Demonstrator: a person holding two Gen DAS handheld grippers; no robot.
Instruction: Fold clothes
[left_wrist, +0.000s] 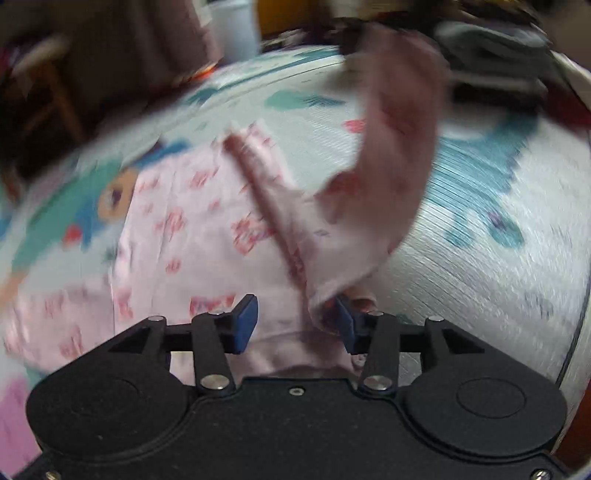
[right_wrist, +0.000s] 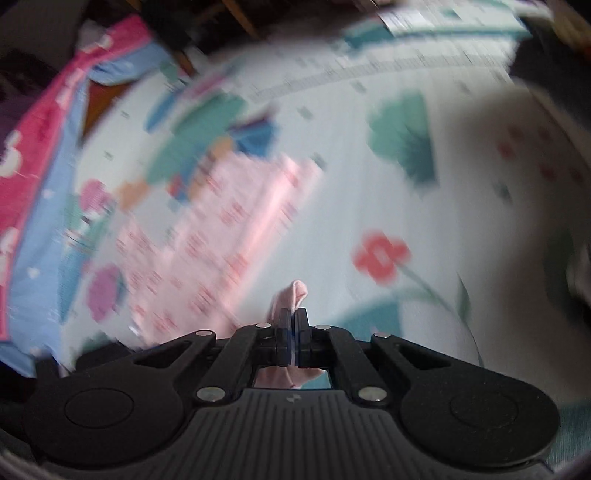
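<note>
Between the blue pads of the left gripper (left_wrist: 295, 323), whose fingers stand released and apart, lies the hem of a pink printed garment (left_wrist: 192, 236); a fold of it brushes the right-hand pad, unpinched. The garment spreads over a pale mat with flower and animal prints (left_wrist: 498, 258). One strip of it rises toward the far side. The right gripper (right_wrist: 293, 332) has its fingers clenched on a small pink fold of the cloth. Beyond lies pink-and-blue bedding (right_wrist: 40, 192).

Soft pink printed cloth garment (left_wrist: 192, 221) lies on a ribbed woven mat (left_wrist: 480, 258); matt black plastic gripper bodies.
</note>
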